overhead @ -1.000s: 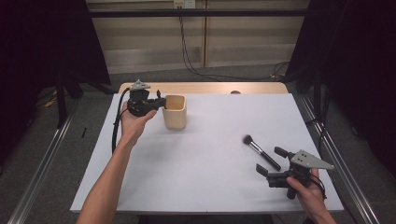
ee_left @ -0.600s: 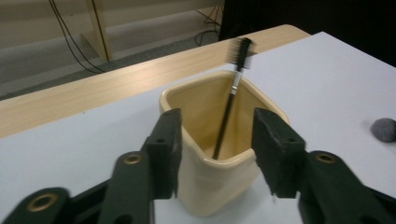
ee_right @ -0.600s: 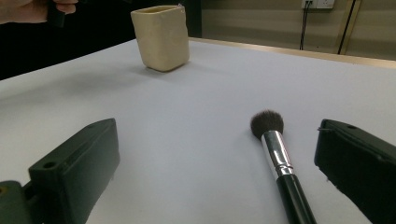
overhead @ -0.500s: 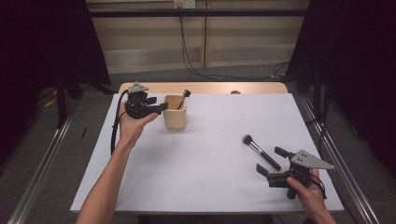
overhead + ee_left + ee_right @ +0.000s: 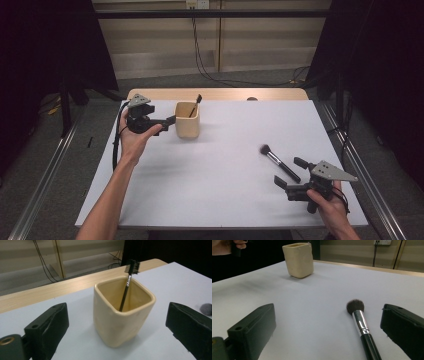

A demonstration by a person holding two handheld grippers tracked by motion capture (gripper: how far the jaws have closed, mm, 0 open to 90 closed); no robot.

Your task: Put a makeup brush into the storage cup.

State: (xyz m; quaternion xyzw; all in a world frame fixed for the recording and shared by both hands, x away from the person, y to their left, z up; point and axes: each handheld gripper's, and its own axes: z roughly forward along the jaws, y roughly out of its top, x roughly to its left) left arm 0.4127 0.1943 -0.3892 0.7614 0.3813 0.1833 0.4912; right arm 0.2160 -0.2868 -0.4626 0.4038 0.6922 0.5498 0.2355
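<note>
We see small thin brush [image 5: 128,283] standing in cream cup [image 5: 187,120], leaning on rim. That part looks done. Our left gripper [image 5: 167,121] sits just beside cup; its jaws have just been opening, now wide apart, nothing between them. Big fluffy brush [image 5: 278,161] lies flat on white table [image 5: 220,200], well apart from cup. Our right gripper [image 5: 290,172] waits near handle, jaws apart, not pinching. We think big brush goes in cup next.

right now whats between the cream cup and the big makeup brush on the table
Nothing: in the high view only bare white table lies between the cream cup and the big makeup brush.
</note>
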